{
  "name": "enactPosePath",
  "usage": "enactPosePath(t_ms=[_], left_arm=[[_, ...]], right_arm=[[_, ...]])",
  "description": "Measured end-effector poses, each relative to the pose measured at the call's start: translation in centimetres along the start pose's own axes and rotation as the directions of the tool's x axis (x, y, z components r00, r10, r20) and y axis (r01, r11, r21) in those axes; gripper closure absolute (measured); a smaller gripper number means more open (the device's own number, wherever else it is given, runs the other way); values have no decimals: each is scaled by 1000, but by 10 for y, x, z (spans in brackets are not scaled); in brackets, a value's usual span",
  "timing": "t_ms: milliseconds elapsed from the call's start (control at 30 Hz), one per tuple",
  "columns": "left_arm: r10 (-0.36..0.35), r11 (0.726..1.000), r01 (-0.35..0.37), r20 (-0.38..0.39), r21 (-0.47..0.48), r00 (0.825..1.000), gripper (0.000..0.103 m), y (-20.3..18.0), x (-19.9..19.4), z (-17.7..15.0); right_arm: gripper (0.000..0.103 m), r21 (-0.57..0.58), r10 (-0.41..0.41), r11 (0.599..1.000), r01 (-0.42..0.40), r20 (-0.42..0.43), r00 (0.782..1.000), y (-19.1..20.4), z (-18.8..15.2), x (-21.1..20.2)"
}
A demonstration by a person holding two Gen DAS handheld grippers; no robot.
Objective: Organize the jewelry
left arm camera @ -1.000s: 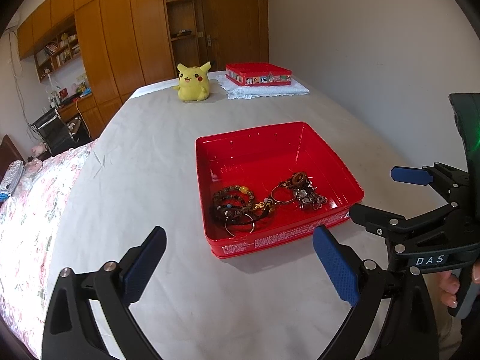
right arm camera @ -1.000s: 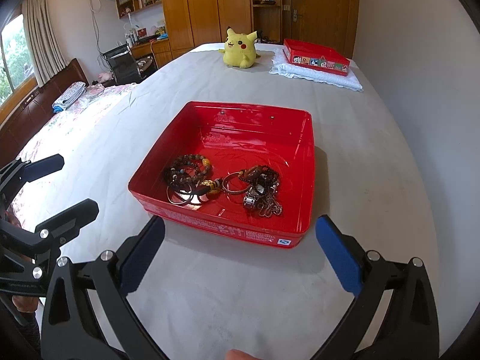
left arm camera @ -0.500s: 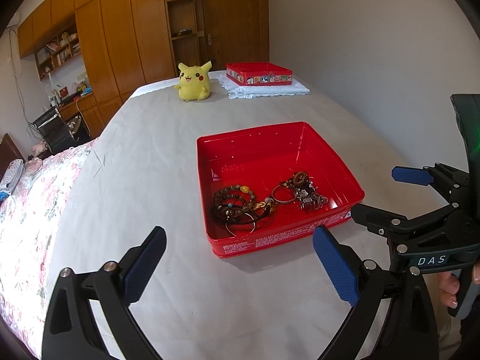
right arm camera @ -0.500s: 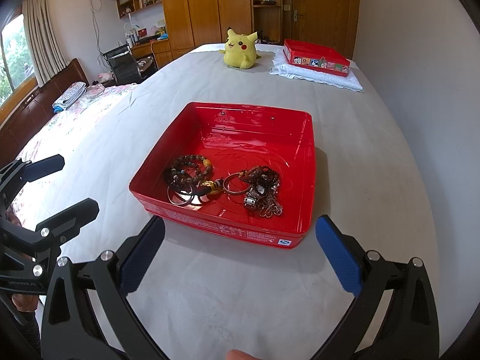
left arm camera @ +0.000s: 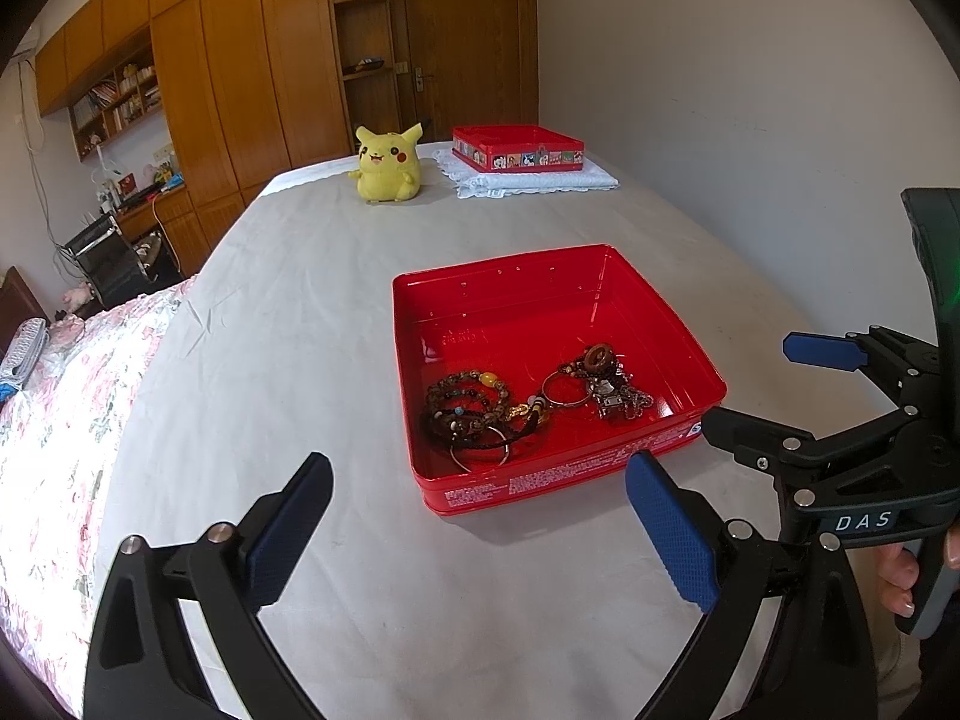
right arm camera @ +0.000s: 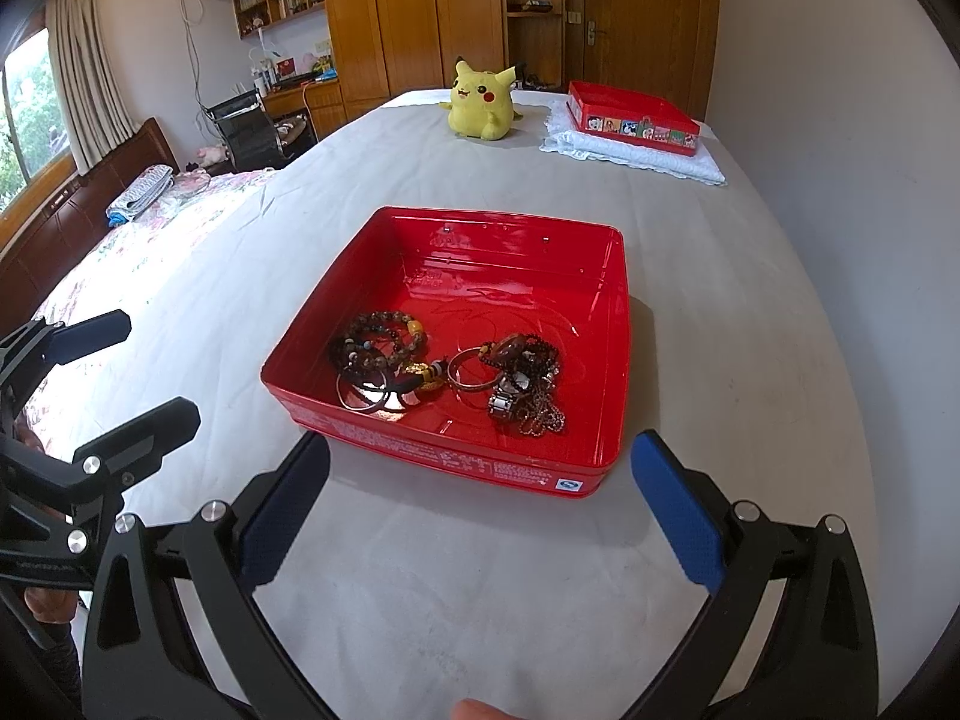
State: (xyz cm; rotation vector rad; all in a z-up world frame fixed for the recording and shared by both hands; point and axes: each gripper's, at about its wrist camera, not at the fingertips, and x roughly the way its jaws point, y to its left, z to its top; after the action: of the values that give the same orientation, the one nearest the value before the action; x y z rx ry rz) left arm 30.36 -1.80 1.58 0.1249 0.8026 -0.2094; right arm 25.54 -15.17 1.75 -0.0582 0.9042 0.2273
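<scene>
surface: white table (right arm camera: pixel 720 312) | on it: red tin (right arm camera: pixel 621 324), Pikachu plush (right arm camera: pixel 480 105), folded cloth (right arm camera: pixel 636 159)

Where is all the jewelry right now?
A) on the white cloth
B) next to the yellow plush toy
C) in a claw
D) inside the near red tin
D: the beaded bracelets and chains lie in a pile on the floor of the near red tin, and both claws are open and empty.

Both views are bright and sharp under soft daylight. In the right wrist view it enters from the curtained window (right arm camera: pixel 30 114) at far left. The glossy red metal tin (right arm camera: pixel 612 360) shows glare streaks and casts a soft shadow. Fisheye curvature bends the edges, and the corners vignette black.
</scene>
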Motion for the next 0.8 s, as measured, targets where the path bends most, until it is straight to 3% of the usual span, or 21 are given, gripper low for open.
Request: enactPosePath(t_ms=[800], left_arm=[[3,1000,-3,-2,8,1000,5,-2,1,-2]], right_arm=[[3,1,1,1000,-1,0,1000,0,1,-2]])
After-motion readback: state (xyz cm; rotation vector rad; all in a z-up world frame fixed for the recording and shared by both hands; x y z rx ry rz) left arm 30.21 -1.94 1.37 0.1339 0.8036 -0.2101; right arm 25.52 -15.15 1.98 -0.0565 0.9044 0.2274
